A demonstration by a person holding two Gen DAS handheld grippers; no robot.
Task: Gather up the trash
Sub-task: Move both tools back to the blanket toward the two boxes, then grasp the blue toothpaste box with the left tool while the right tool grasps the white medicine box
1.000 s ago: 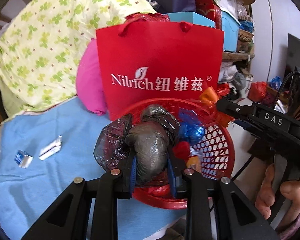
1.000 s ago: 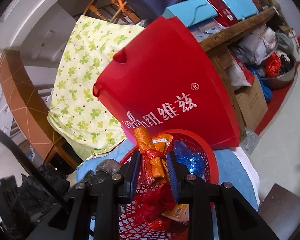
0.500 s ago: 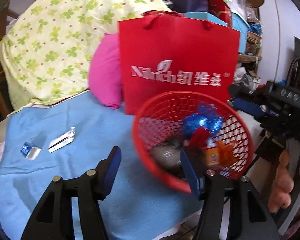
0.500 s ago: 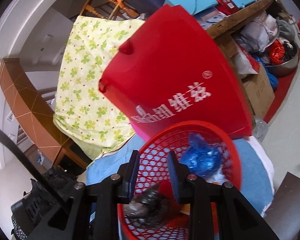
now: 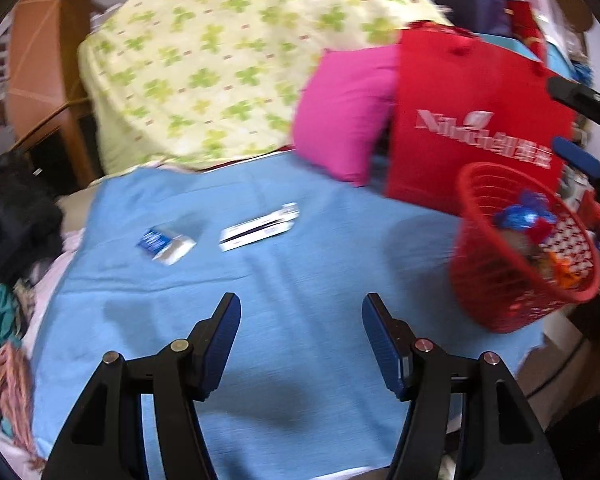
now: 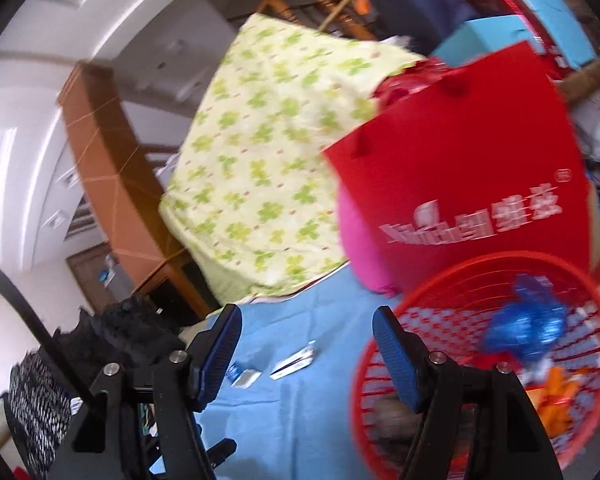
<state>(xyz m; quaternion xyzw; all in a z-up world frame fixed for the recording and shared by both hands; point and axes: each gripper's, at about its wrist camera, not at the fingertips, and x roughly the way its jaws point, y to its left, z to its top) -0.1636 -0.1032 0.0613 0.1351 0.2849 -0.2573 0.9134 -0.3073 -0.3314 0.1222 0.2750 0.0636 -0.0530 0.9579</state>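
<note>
Working across the light blue cloth (image 5: pixel 300 280), we judge ourselves between pickups: some trash already lies in the red plastic mesh basket (image 5: pixel 500 304) at the cloth's right edge, and two pieces remain out on the cloth. Behind the basket stands the red paper gift bag (image 5: pixel 472 120), with the pink cushion (image 5: pixel 340 120) to its left. Left of the basket, well apart from it, lies the long white flattened carton (image 5: pixel 260 228), and just beyond that the small blue-and-white crumpled packet (image 5: pixel 166 244). Our left gripper (image 5: pixel 300 344) hangs over the cloth, fingers spread wide and holding nothing; our right gripper (image 6: pixel 306 352), beside the basket rim, is likewise spread and empty. Next we likely need to reach for the carton and close on it.
</note>
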